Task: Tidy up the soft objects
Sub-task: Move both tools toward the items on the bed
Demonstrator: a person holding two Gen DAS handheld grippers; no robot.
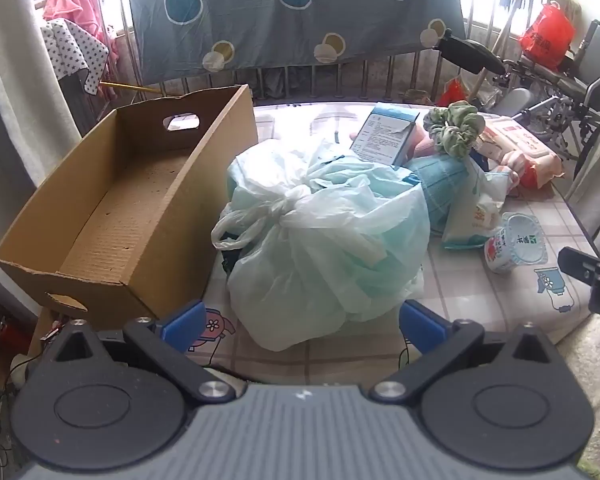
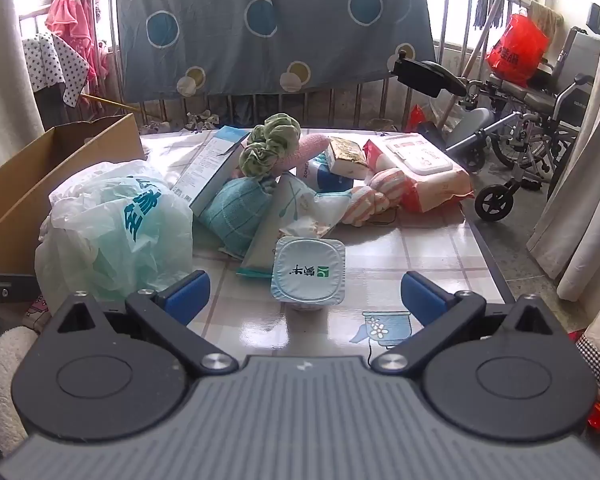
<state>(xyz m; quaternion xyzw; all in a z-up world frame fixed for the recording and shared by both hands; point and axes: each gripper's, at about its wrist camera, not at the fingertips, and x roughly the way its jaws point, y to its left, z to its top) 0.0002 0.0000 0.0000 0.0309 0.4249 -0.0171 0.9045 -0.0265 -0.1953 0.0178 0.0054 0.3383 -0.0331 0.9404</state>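
Your left gripper [image 1: 300, 322] stands with its blue pads spread wide and nothing between them, angled down at the knotted plastic bag [image 1: 320, 240] just ahead. That spread suits the bag's bulk; I judge you are lining up to take it first, since it is the nearest soft item and blocks access to the pile behind.

Your right gripper [image 2: 305, 294] is likewise fully open and empty, pointed down over the yogurt cup [image 2: 309, 270], which lies on its side between the line of the pads without touching them. The cup is rigid, so it looks incidental rather than the target.

The cardboard box [image 1: 112, 200] sits empty at the bag's left, touching or just beside it, open side up; its placement marks it as the likely receptacle.

Behind the bag, on the tiled tabletop [image 2: 400, 248], the remaining soft goods lie heaped: a teal knitted item [image 2: 236, 212], a green scrunchie [image 2: 268, 148], a striped cloth [image 2: 374, 196] and a wet-wipes pack [image 2: 424, 172]. A blue carton [image 1: 388, 136] leans on the heap and may slide when the bag is lifted.
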